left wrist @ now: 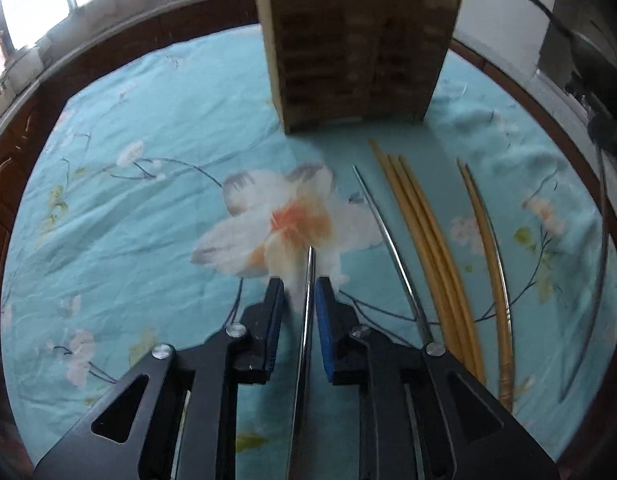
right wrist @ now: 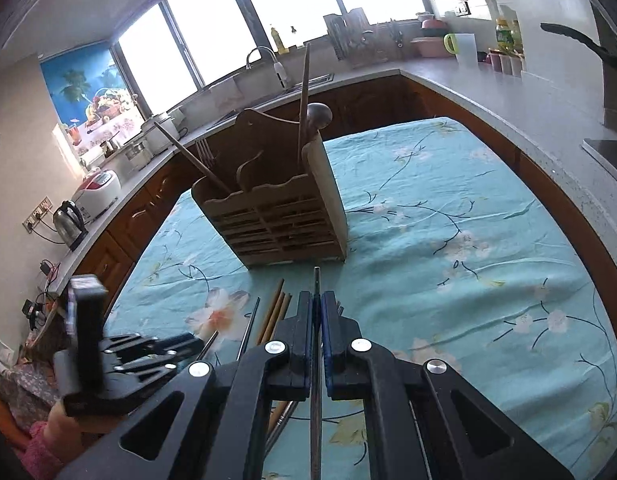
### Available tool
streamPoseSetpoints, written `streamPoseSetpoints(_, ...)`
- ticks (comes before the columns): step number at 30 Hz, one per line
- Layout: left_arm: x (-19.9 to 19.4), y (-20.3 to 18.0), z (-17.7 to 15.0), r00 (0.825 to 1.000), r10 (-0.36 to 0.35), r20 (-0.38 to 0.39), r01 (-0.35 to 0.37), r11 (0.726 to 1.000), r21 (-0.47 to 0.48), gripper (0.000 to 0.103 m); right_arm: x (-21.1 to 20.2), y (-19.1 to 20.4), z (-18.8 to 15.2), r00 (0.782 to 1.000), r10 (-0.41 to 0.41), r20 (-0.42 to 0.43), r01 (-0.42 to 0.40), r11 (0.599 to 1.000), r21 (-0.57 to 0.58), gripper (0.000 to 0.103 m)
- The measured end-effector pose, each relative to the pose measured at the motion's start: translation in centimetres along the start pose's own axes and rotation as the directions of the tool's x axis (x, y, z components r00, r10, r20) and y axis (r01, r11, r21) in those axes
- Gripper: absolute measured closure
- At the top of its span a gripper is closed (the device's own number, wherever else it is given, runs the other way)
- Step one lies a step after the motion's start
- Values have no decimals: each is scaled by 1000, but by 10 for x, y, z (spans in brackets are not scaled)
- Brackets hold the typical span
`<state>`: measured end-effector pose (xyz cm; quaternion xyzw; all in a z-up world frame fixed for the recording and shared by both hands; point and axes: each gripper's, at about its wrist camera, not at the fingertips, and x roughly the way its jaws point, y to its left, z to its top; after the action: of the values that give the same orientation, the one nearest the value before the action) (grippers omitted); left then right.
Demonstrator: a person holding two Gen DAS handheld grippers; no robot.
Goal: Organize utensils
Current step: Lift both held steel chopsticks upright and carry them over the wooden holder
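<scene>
**Chopsticks in both claws**

The left gripper (left wrist: pixel 300 286) stands slightly apart around a thin metal chopstick (left wrist: pixel 306 320), its pads not pressing. The right gripper (right wrist: pixel 317 300) is clamped on another steel chopstick (right wrist: pixel 316 360). Smooth bamboo chopsticks (left wrist: pixel 424 240) lie on the wrinkled floral cloth (left wrist: pixel 148 200) near the slatted wooden holder (right wrist: pixel 276 216).

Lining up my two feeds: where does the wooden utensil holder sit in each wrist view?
Left wrist: wooden utensil holder at top centre, blurred, beyond the chopsticks.
Right wrist: wooden utensil holder at centre, slightly left, ahead of the claw.
Shared landmark: the big white-and-orange flower on the tablecloth.
</scene>
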<state>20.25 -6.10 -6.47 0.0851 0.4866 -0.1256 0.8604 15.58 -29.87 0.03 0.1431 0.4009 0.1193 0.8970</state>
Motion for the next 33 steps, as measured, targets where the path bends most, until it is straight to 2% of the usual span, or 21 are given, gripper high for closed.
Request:
streamPoseSetpoints(3, 3, -4, 3, 1000, 6, 0, -6, 1000, 28, 86, -1, -1, 0, 1000, 1, 1, -1, 1000, 3, 99)
streamPoseSetpoints(4, 3, -5, 3, 1000, -4, 1, 4, 999, 42, 94, -1, -2, 0, 1000, 6, 1, -6, 1000, 6, 99)
streamPoseSetpoints(7, 2, -11, 4, 1000, -3, 10, 2, 997, 73, 100, -1, -2, -1, 1000, 6, 3, -6, 1000, 7, 99)
streamPoseSetpoints(10, -4, -6, 3, 999, -24, 24, 23, 999, 42, 100, -1, -1, -1, 1000, 11, 3, -11, 1000, 8, 99)
streamPoseSetpoints(13, -27, 5, 3, 994, -65, 87, 66, 998, -13, 100, -6, 1, 0, 1000, 11, 17, -11, 1000, 2, 99)
streamPoseSetpoints(17, -75, 14, 5, 972, -102, 210, 114, 992, -46, 100, -15, 5, 5, 999, 16, 42, -16, 1000, 0, 99)
streamPoseSetpoints(23, -139, 23, 15, 921, -137, 364, 173, 983, -65, 100, -33, 17, 21, 995, 36, 98, -34, 999, -23, 99)
streamPoseSetpoints(26, -159, 29, 20, 899, -147, 413, 192, 979, -70, 100, -41, 22, 29, 991, 40, 127, -36, 999, -36, 99)
streamPoseSetpoints(33, -180, 42, 29, 868, -135, 477, 203, 975, -92, 100, -53, 32, 51, 982, 49, 182, -37, 997, -67, 99)
